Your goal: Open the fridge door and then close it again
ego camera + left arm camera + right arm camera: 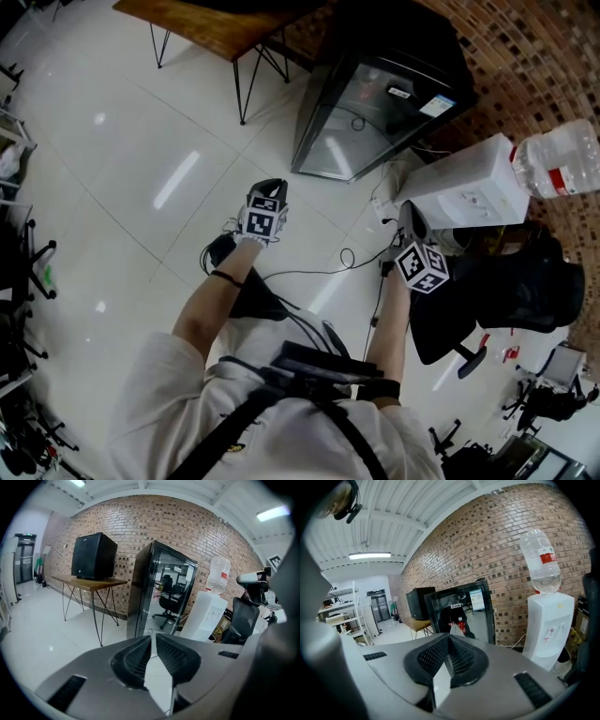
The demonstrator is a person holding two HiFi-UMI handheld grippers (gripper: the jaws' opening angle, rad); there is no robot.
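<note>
The black fridge (375,98) with a glass door stands against the brick wall, and its door looks closed. In the left gripper view the fridge (161,590) is ahead and some way off. It also shows in the right gripper view, where the fridge (461,611) lies straight beyond the jaws. My left gripper (271,188) (153,637) hovers over the floor in front of the fridge, shut with nothing held. My right gripper (410,234) (449,637) hangs near the water dispenser, also shut and empty. Neither gripper touches the fridge.
A white water dispenser (469,192) (204,616) (548,625) with a bottle (562,155) stands right of the fridge. A wooden table (216,23) (89,582) with a black box (93,555) is on the left. A black office chair (511,291) and floor cables (347,258) lie nearby.
</note>
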